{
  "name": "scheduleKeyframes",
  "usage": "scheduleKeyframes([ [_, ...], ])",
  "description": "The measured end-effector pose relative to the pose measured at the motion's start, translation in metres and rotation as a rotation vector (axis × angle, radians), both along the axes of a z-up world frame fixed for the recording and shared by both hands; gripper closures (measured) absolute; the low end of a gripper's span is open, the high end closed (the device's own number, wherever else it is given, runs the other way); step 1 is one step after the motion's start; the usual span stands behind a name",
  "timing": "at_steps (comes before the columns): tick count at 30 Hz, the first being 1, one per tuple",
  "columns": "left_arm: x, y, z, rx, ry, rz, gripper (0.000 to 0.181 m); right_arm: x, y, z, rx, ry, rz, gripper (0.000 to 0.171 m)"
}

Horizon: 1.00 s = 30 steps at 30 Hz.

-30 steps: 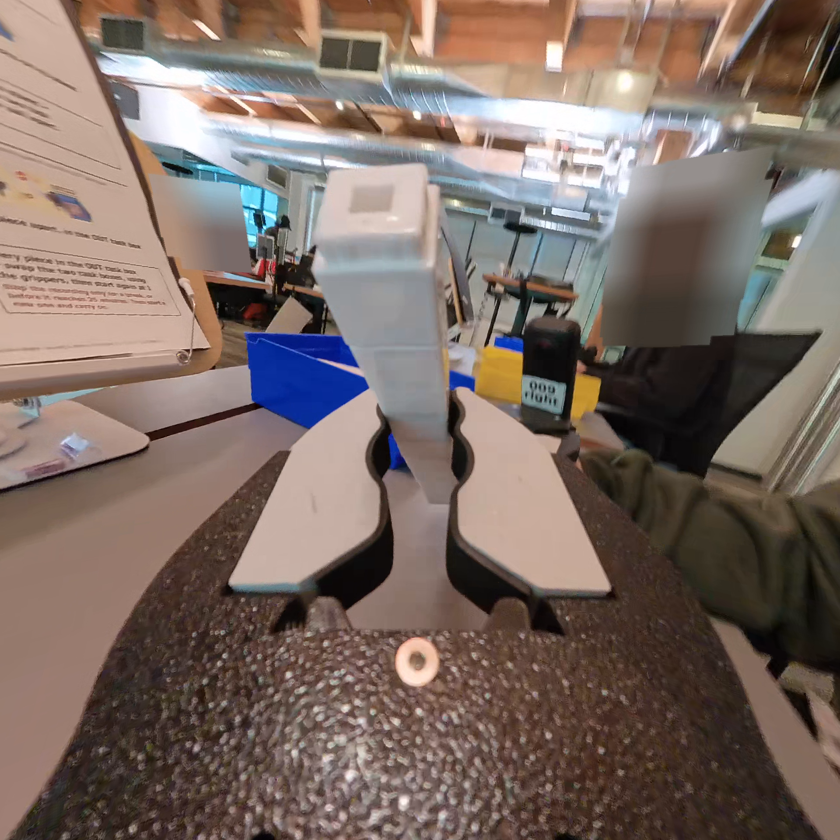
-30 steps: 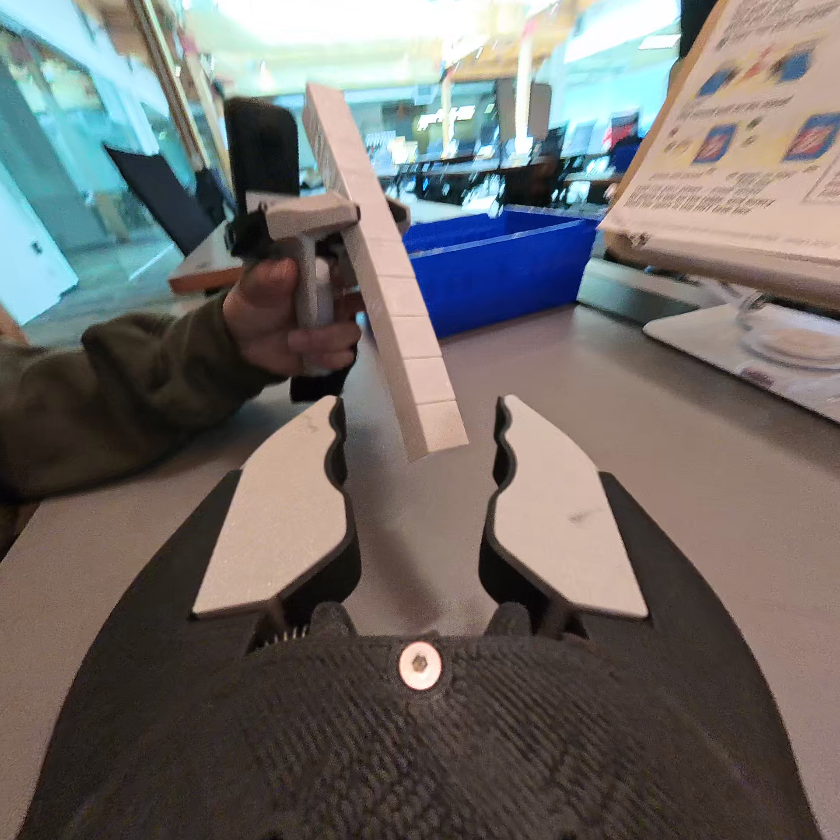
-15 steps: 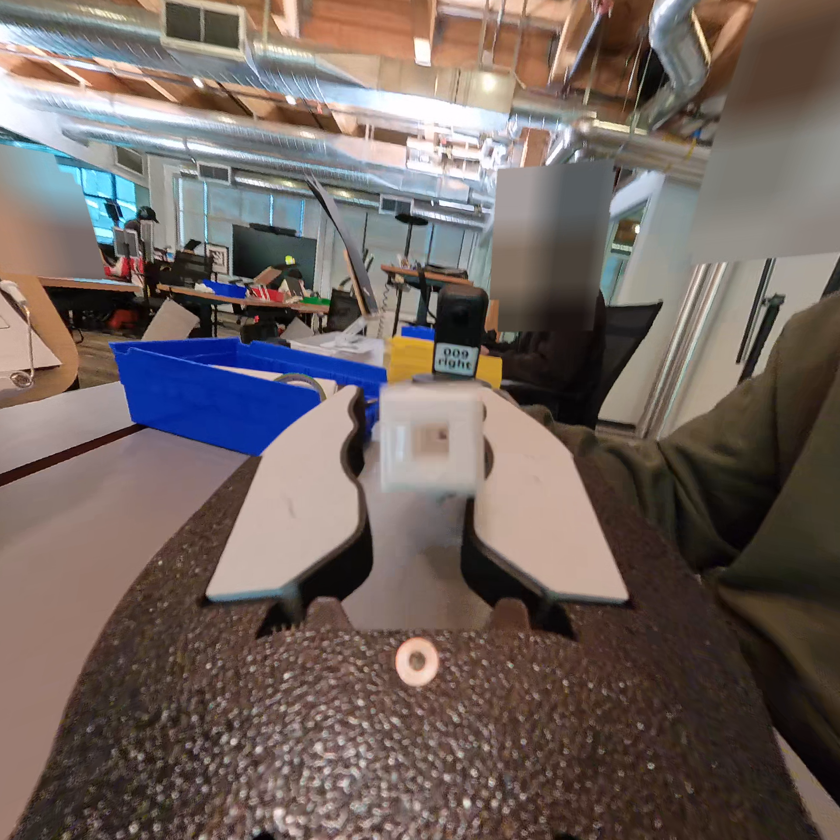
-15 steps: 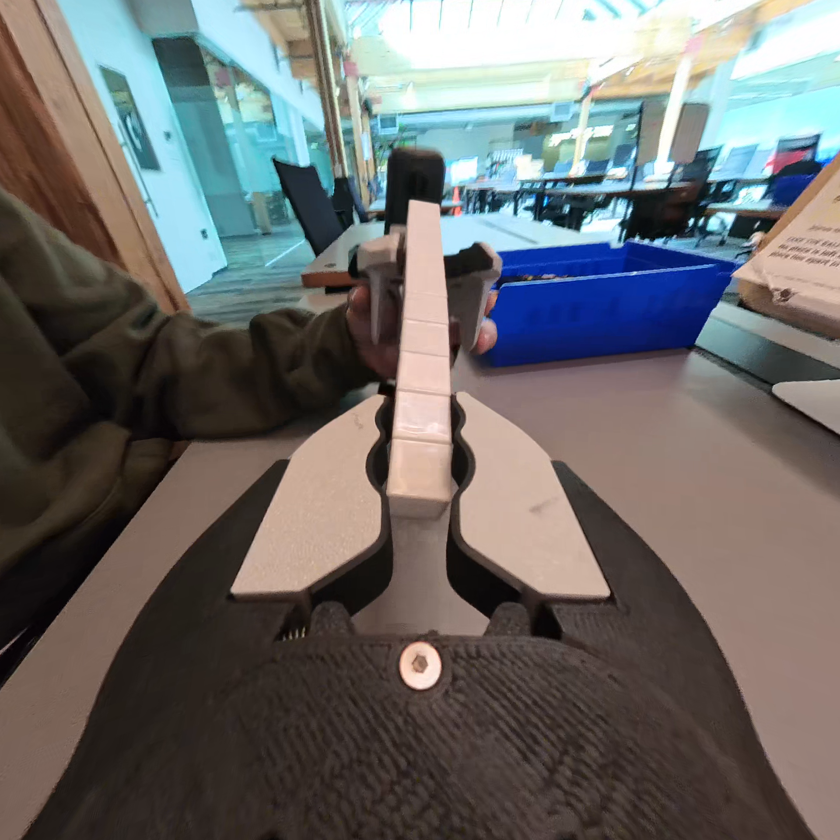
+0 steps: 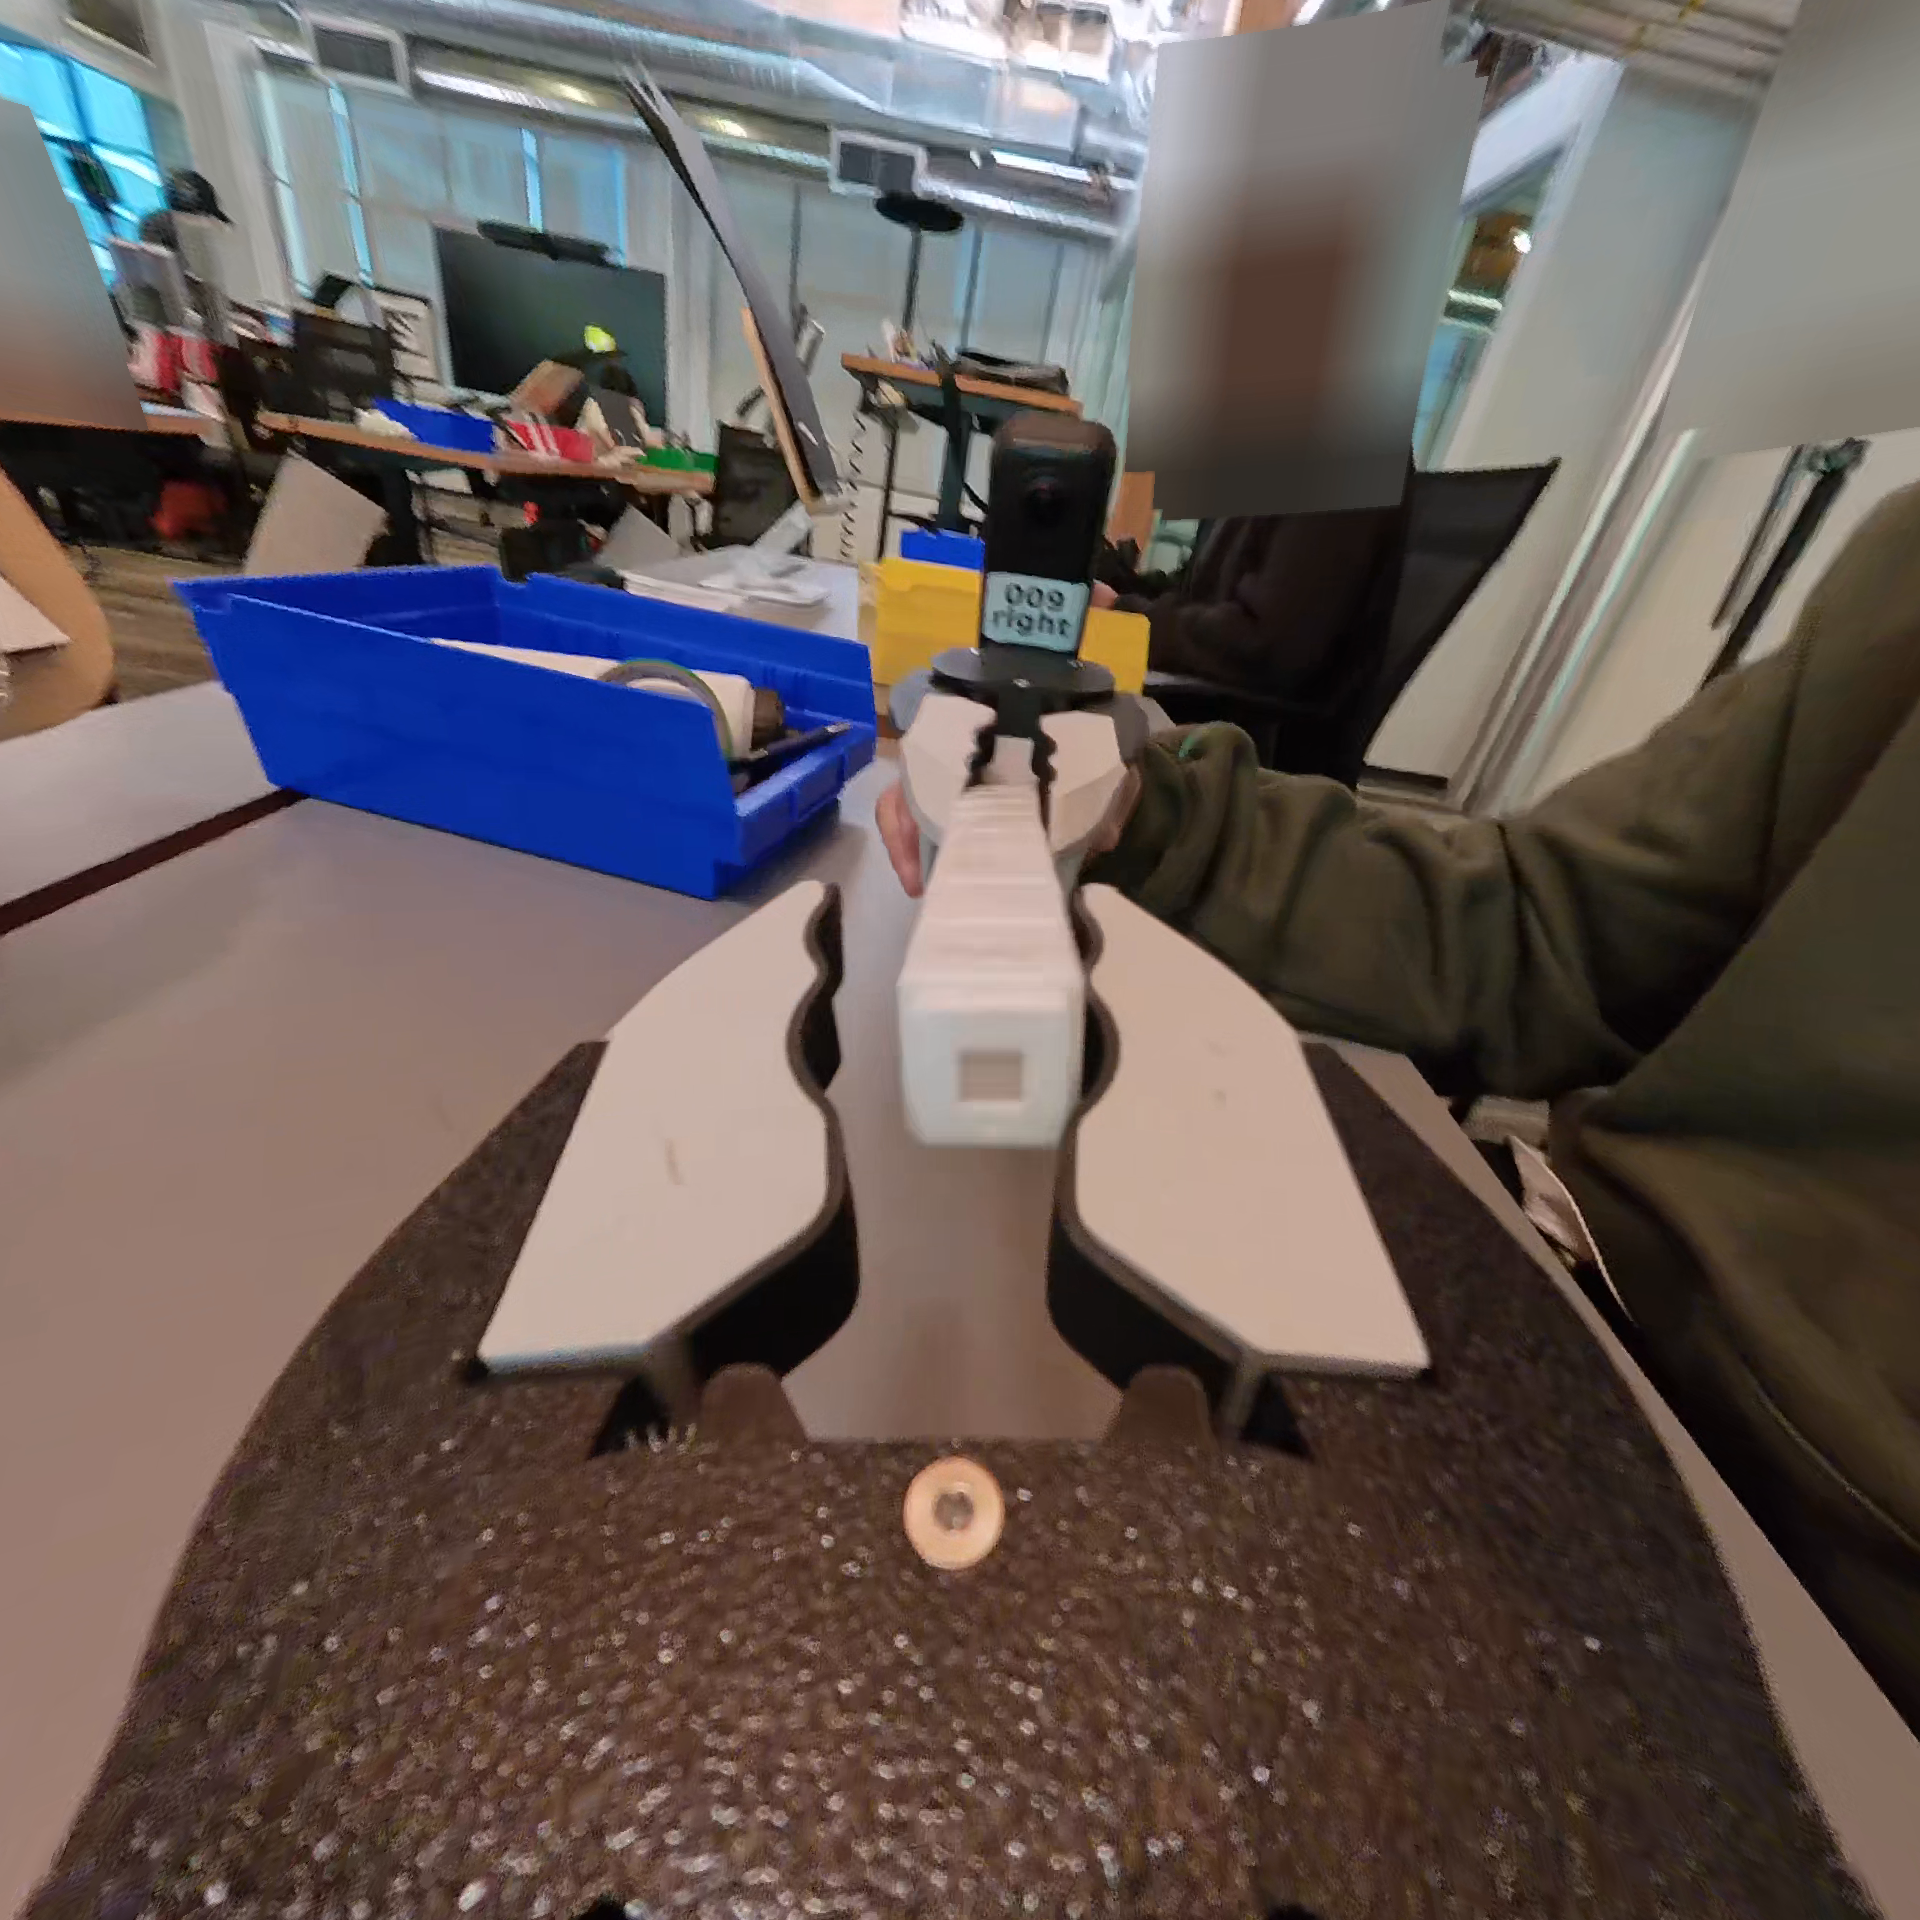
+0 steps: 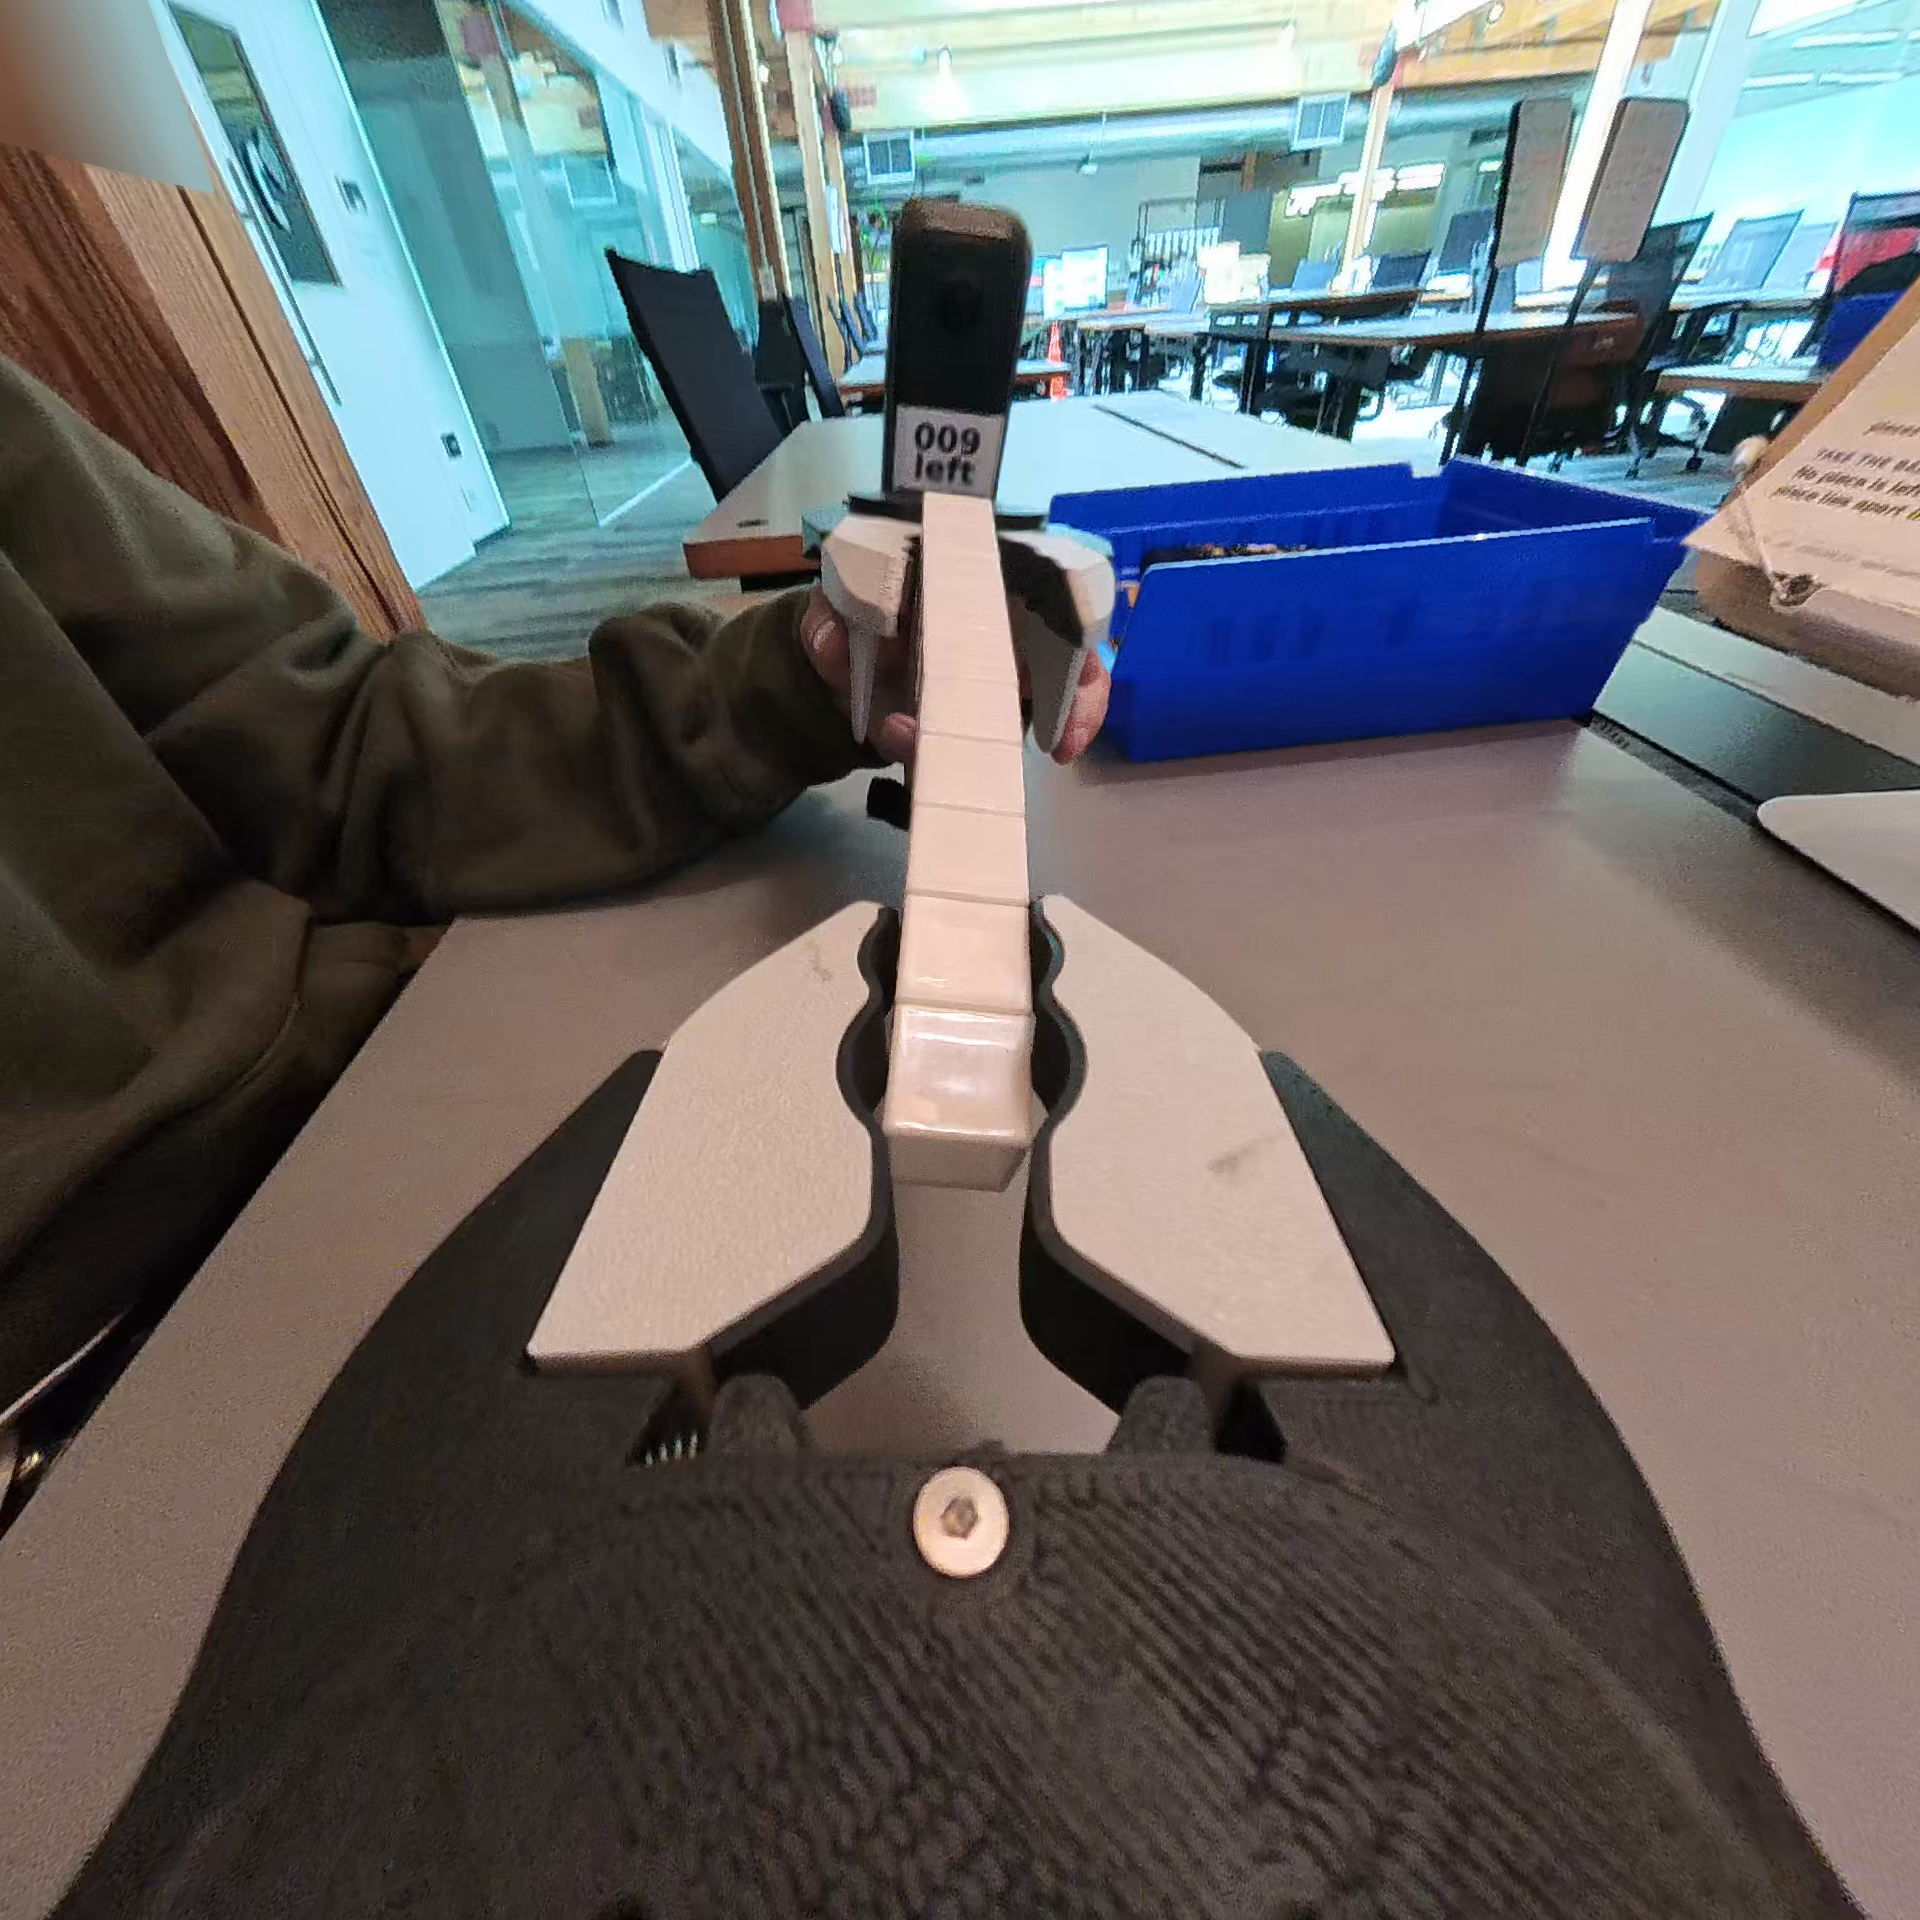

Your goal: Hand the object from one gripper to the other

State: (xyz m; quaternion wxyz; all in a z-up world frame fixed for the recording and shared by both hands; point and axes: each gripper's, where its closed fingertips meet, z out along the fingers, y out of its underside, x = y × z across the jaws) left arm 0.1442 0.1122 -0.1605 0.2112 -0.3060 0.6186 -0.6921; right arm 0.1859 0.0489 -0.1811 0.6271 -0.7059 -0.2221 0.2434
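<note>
A long white segmented bar (image 5: 987,1049) runs level between the two grippers above the grey table (image 5: 312,1039). My left gripper (image 5: 956,914) is open: its fingers stand on both sides of the bar's near end, with a gap on the left side. Farther off in that view, my right gripper (image 5: 1013,774) is shut on the bar's far end. In the right wrist view, my right gripper (image 6: 961,920) is shut on the bar (image 6: 961,1081). The left gripper (image 6: 961,732) shows there with its fingers spread around the other end.
A blue bin (image 5: 499,717) with a tape roll and other items stands on the table beyond the grippers; it also shows in the right wrist view (image 6: 1382,623). A yellow bin (image 5: 914,623) is behind it. A paper sheet on a stand (image 6: 1849,499) is at right. Green sleeves (image 5: 1455,914) hold both grippers. Tip to tip, the grippers are about 9 cm apart.
The left gripper held the bar upright and the right was open. The bar tilted level, the right gripper shut on its end, and the left gripper has now opened.
</note>
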Motion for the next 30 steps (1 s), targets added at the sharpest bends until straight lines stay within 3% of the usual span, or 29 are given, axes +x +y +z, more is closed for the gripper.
scheduleKeyframes([
  [1, -0.003, -0.004, -0.003, 0.02, 0.004, -0.031, 0.154, -0.001, 0.0, -0.003, -0.01, -0.012, 0.001, 0.148],
  [9, -0.004, -0.01, -0.034, 0.182, 0.158, -0.063, 0.156, -0.001, -0.008, -0.026, -0.132, -0.124, 0.026, 0.148],
  [18, 0.003, -0.007, -0.039, 0.187, 0.139, -0.033, 0.157, 0.006, -0.002, -0.039, -0.18, -0.127, -0.004, 0.149],
  [22, 0.011, -0.003, -0.022, 0.063, 0.072, 0.01, 0.157, 0.013, 0.007, -0.016, -0.064, -0.017, -0.08, 0.146],
  [23, 0.013, -0.002, -0.02, 0.038, 0.062, 0.027, 0.157, 0.014, 0.008, -0.008, -0.029, 0.034, -0.091, 0.142],
  [25, 0.02, 0.008, -0.014, -0.021, 0.041, 0.097, 0.157, 0.029, 0.013, 0.005, 0.028, 0.103, -0.193, 0.108],
  [28, 0.024, 0.03, 0.006, -0.153, -0.038, 0.221, 0.157, 0.059, 0.014, 0.011, 0.05, 0.141, -0.349, 0.098],
  [30, 0.022, 0.039, 0.021, -0.246, -0.118, 0.255, 0.157, 0.073, 0.018, 0.014, 0.045, 0.266, -0.413, 0.096],
])
